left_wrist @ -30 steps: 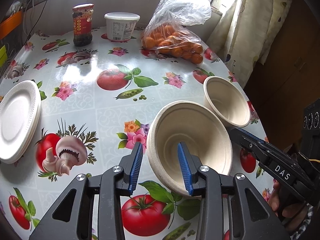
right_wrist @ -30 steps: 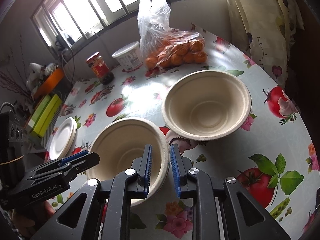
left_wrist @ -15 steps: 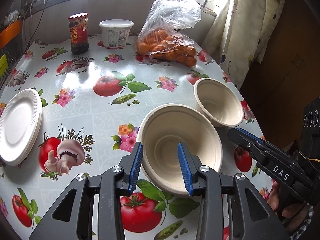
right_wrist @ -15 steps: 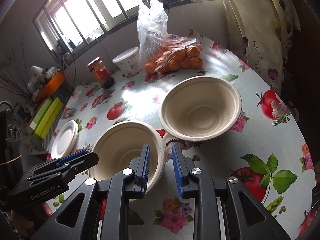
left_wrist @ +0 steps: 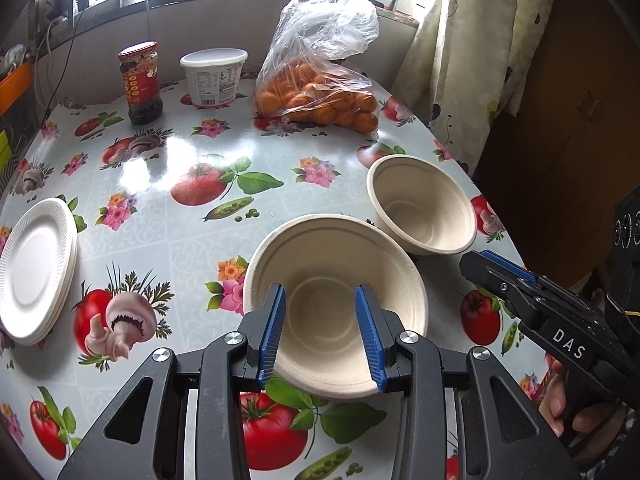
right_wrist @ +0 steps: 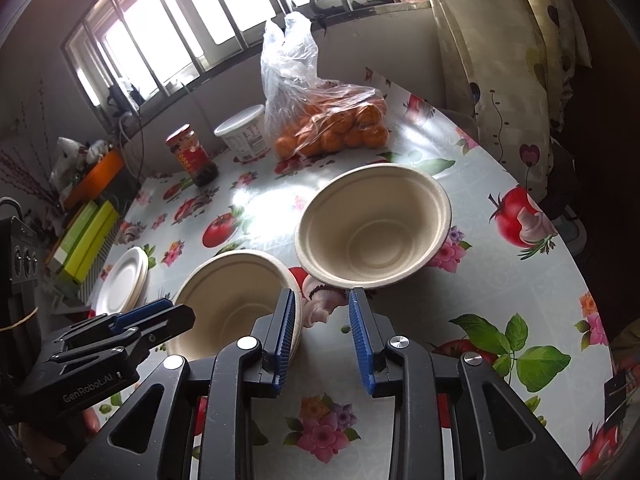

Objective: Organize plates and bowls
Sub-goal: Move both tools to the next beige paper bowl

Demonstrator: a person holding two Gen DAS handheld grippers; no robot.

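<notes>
While the near bowl [left_wrist: 334, 304] sits between the left claw's [left_wrist: 320, 334] half-open, empty jaws, the right claw [right_wrist: 322, 342], just opening and empty, is beside that bowl's rim, nearer the far bowl [right_wrist: 374, 224].

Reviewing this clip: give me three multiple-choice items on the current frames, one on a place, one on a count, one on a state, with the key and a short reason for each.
1. Where does the stack of white plates lie on the table?
A. Beside the bag of oranges
B. Near the left edge in the left wrist view, apart from the bowls
C. Inside a bowl

2. How many beige bowls are on the table?
A. One
B. Two
C. Four

3. How does the right gripper stand?
A. Open, nothing between its pads
B. Clamped on the jar
C. Clamped on a plate

Key: B, the plates sit far left, clear of the near bowl and the far bowl. B, only these two bowls show, in both views. A, its jaws have just been opening and only tablecloth shows between the blue pads, which stand beside the near bowl's rim.
</notes>
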